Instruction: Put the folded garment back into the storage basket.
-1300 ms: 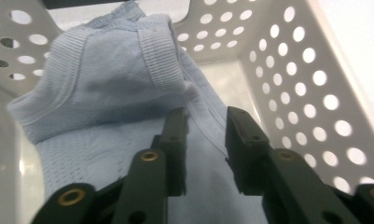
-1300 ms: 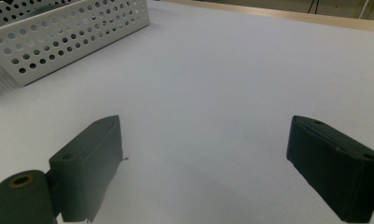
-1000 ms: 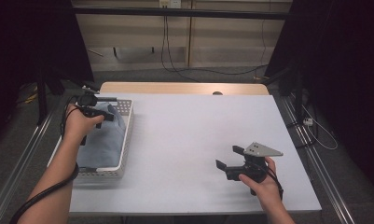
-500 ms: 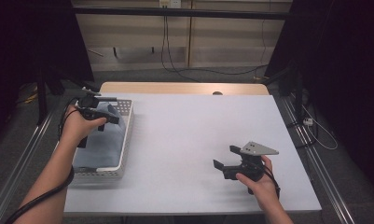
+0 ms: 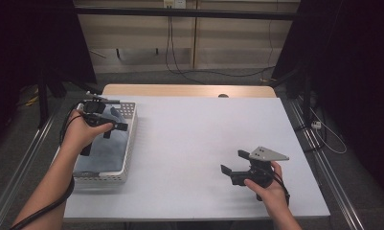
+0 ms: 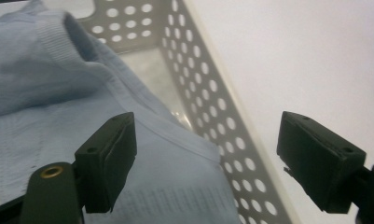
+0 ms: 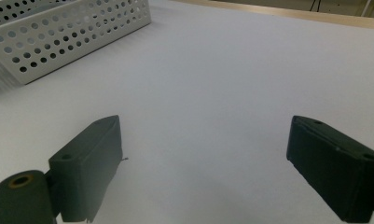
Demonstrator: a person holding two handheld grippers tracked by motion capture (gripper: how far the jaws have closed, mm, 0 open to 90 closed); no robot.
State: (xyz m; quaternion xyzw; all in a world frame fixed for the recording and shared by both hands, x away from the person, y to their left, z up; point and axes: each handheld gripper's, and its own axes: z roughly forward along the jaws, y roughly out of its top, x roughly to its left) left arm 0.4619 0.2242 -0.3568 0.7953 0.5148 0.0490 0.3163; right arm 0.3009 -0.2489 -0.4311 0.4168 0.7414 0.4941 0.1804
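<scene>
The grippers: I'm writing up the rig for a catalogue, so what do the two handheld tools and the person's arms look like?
Both are black two-jaw tools. The left gripper has blocky black jaw pads, a brass-coloured eyelet at the jaw base, and a black cable trailing along the forearm. The right gripper carries a grey three-cornered plate with small holes on top. The forearms are bare, with no sleeves in view.

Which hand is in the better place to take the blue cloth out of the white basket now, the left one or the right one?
Probably left. The left gripper hangs over the blue cloth in the white basket, jaws just opened with nothing between. The right gripper rests far across the table.
</scene>
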